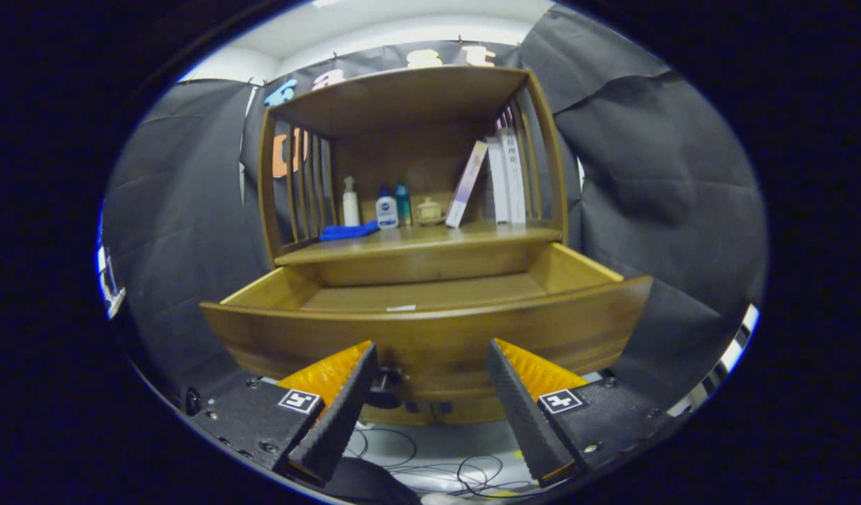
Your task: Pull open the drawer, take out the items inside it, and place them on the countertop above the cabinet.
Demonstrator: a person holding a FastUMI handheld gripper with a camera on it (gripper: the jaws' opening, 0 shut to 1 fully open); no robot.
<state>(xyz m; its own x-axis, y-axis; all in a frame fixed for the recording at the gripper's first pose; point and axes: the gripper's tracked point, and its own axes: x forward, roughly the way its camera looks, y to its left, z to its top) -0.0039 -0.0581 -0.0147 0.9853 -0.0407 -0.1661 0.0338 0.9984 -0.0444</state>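
Below the worktop [416,242], L to R: drawer [430,337] pulled out, its long front running crosswise just ahead of the gripper [430,379], whose fingers stand apart w/ nothing between. Drawer floor lies up and beyond the fingertips; a small pale slip [401,308] rests near its front edge.

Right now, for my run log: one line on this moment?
drawer: pulled open | tool: open, empty, before drawer front | countertop: bottles, blue cloth, books
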